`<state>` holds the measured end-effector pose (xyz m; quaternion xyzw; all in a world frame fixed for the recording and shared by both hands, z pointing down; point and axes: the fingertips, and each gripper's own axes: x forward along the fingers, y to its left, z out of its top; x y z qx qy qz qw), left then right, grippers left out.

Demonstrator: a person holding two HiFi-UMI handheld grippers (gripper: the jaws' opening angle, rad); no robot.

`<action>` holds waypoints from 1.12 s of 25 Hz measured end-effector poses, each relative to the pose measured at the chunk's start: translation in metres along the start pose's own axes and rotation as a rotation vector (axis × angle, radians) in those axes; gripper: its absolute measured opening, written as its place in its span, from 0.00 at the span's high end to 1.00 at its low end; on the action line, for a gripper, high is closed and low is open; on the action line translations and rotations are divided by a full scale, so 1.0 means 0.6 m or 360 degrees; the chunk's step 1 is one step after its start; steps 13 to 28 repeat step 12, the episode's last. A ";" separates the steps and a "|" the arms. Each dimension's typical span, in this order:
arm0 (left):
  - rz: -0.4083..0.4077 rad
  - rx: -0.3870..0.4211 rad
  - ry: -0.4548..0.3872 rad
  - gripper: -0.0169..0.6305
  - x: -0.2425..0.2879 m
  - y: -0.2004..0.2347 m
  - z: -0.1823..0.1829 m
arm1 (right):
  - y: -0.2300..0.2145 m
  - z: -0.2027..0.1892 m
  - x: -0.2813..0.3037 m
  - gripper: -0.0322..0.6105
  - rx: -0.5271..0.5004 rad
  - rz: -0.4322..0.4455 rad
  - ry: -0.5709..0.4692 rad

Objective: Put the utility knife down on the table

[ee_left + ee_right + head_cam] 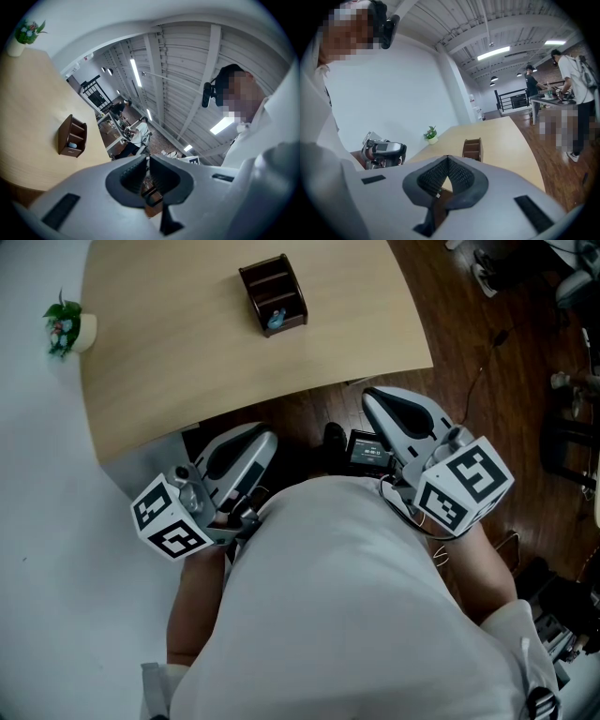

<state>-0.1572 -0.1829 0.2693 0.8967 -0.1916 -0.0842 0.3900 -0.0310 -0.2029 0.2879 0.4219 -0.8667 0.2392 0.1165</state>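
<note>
Above pale wood tabletop, upper centre: small blue item, possibly the utility knife, in dark brown wooden organiser, well ahead of left gripper and right gripper, fingers clenched, empty.

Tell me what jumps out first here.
The left gripper and right gripper are held empty by the person's white shirt, short of the pale wooden table. On it stands a dark brown desk organizer holding something blue; a small potted plant sits at the table's left edge.
</note>
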 end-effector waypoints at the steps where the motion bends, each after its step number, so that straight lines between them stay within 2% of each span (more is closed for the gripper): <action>1: -0.0001 -0.0002 0.0002 0.97 0.000 0.000 -0.001 | 0.000 0.000 0.000 0.95 -0.0003 -0.0002 0.0002; 28: -0.0014 -0.0031 0.0026 0.97 0.009 0.003 -0.004 | -0.007 0.004 0.015 0.95 -0.0038 0.0015 0.0032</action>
